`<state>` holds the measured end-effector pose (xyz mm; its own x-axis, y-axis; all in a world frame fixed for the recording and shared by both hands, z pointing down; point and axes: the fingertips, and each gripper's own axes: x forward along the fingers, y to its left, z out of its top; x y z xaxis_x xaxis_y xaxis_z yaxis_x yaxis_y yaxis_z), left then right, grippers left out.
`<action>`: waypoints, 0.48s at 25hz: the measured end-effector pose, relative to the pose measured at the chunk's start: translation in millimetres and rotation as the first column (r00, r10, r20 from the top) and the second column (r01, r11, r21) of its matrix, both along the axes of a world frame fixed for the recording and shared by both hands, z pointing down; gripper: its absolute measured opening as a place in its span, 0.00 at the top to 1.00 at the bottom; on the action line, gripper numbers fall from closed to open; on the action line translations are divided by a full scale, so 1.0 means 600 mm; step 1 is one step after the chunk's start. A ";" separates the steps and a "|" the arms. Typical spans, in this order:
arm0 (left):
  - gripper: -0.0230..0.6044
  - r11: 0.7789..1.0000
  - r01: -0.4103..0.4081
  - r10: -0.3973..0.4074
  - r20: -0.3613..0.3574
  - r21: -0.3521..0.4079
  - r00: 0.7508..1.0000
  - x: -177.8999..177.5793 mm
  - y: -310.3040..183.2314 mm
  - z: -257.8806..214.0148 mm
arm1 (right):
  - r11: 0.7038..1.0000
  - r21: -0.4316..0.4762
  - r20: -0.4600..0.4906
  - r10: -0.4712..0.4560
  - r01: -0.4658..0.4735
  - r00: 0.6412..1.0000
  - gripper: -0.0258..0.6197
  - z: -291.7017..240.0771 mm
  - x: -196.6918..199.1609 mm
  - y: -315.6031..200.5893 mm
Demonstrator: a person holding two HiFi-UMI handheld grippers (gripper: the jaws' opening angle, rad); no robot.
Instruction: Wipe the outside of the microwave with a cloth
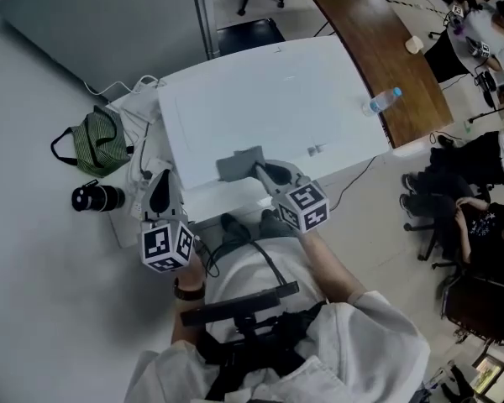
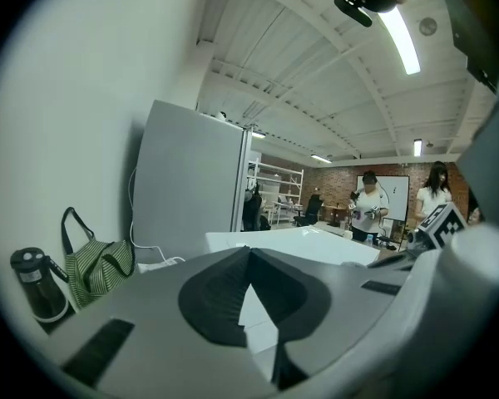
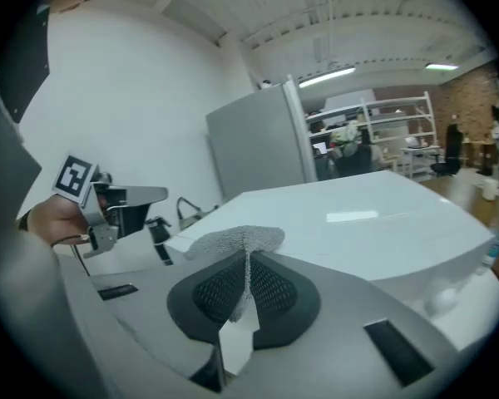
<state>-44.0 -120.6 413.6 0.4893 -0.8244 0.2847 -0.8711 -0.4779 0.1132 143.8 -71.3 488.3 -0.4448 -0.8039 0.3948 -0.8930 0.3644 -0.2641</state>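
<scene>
Grey mesh cloth (image 1: 237,164) pinned on top of the white box-shaped microwave (image 1: 269,99), set for a wiping stroke.

The right gripper (image 1: 260,172) has its jaws clamped on the cloth, whose free part lies spread on the near edge of the microwave's top panel. It is probably held that way so a push away from the person drags it across the panel. The left gripper (image 1: 160,191) hangs beside the microwave's left side with its jaws closed together and nothing between them, seemingly kept out of the wiping path. There are two grippers, one cloth and one microwave. Off to the left lie one green striped bag (image 1: 101,141) and one black cylindrical flask (image 1: 97,197).
</scene>
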 end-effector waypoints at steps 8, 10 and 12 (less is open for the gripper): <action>0.91 0.999 -0.048 0.047 0.059 0.010 0.997 0.167 0.051 -0.024 | 0.878 -0.012 -0.041 0.477 -0.478 0.878 0.94 0.022 0.494 0.085; 0.91 0.999 -0.049 0.050 0.077 -0.005 0.996 0.207 0.069 -0.018 | 0.828 0.007 -0.055 0.560 -0.560 0.827 0.94 0.022 0.583 0.112; 0.91 0.999 -0.041 0.043 0.091 -0.026 0.995 0.236 0.092 -0.011 | 0.802 0.036 -0.063 0.597 -0.596 0.800 0.94 0.021 0.629 0.131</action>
<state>97.5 -65.5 406.8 0.4942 -0.7963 0.3488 -0.8577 -0.5121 0.0460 521.0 7.0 500.6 0.1522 -0.9070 0.3927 -0.9504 -0.2434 -0.1938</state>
